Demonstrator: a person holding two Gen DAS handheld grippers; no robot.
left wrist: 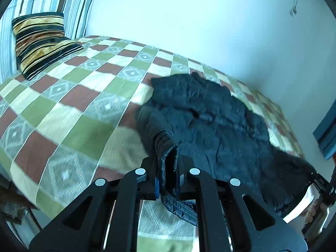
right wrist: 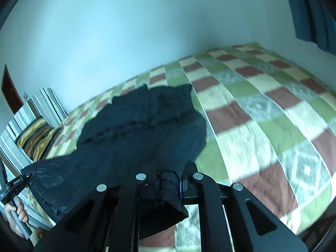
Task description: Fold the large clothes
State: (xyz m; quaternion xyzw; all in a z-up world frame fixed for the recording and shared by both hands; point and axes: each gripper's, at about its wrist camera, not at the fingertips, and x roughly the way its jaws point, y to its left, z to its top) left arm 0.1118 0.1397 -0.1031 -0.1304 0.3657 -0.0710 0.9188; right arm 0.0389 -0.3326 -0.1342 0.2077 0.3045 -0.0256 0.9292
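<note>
Dark fabric fills the middle of both views: your large black garment [left wrist: 205, 113] lies spread across the checked bedspread [left wrist: 79, 109] of the bed, its far end crumpled toward the wall-side edge and its near hem lifted off the near edge. Your left gripper [left wrist: 169, 157] has its fingers [left wrist: 150, 168] clamped on a bunched, ribbed corner of that garment, a fold of cloth standing up between them and a strip hanging below. Your right gripper [right wrist: 169, 180] grips the opposite near corner the same way, its fingers [right wrist: 189, 176] pressed on a thick wad of dark cloth. Between the two grips the hem stretches taut along the near edge of the bed. From the right wrist view, your left hand [right wrist: 15, 210] shows wrapped around its gripper's handle at the far left. A brown-and-gold striped cushion [left wrist: 40, 42] leans against a blue-and-white striped pillow [left wrist: 54, 2] at the head corner of the bed, well apart from the garment.
</note>
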